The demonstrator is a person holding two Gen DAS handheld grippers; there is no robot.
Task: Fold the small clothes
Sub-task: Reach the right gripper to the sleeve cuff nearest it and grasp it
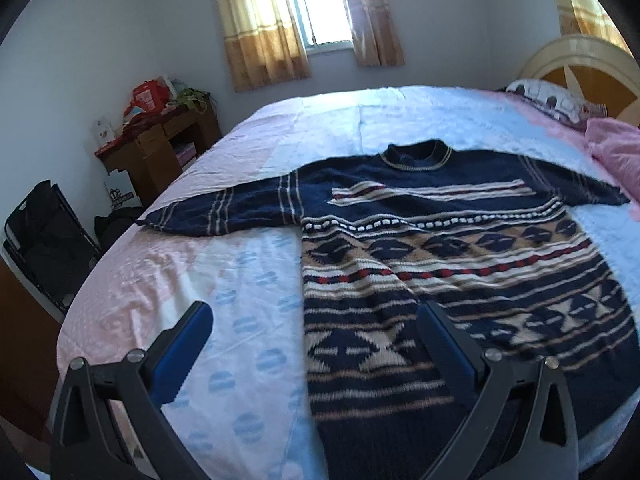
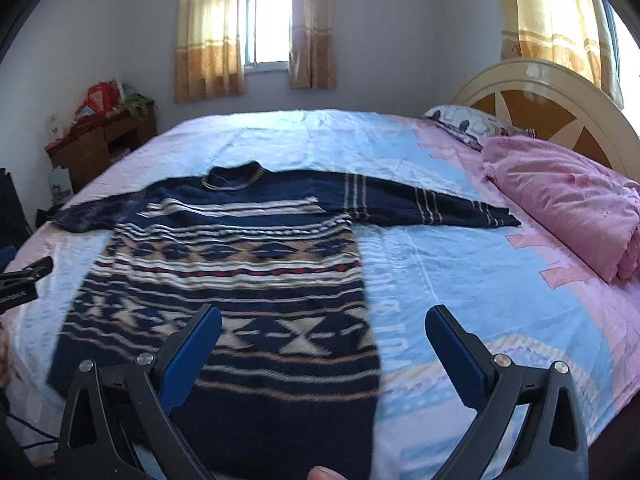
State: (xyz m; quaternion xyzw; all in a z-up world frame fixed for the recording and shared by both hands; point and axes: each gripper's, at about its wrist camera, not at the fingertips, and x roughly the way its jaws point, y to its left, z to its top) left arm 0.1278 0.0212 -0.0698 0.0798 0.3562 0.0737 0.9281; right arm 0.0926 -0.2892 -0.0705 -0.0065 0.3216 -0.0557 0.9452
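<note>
Both jaws stand wide and empty. The left hand-held gripper [image 1: 316,340] straddles the sweater's [image 1: 440,264] left hem edge; the right hand-held gripper [image 2: 324,340] straddles the right edge. The sweater lies flat on the bed [image 2: 460,264], long axis toward 12 o'clock, collar [image 2: 232,176] far, sleeves toward 9 and 3. Each looks equally near its own side.

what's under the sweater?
The sweater lies flat, sleeves spread, directly on the bed sheet, pale blue and pink where it shows around it. Whether anything else lies beneath the knit cannot be seen; no obvious lump shows.
</note>
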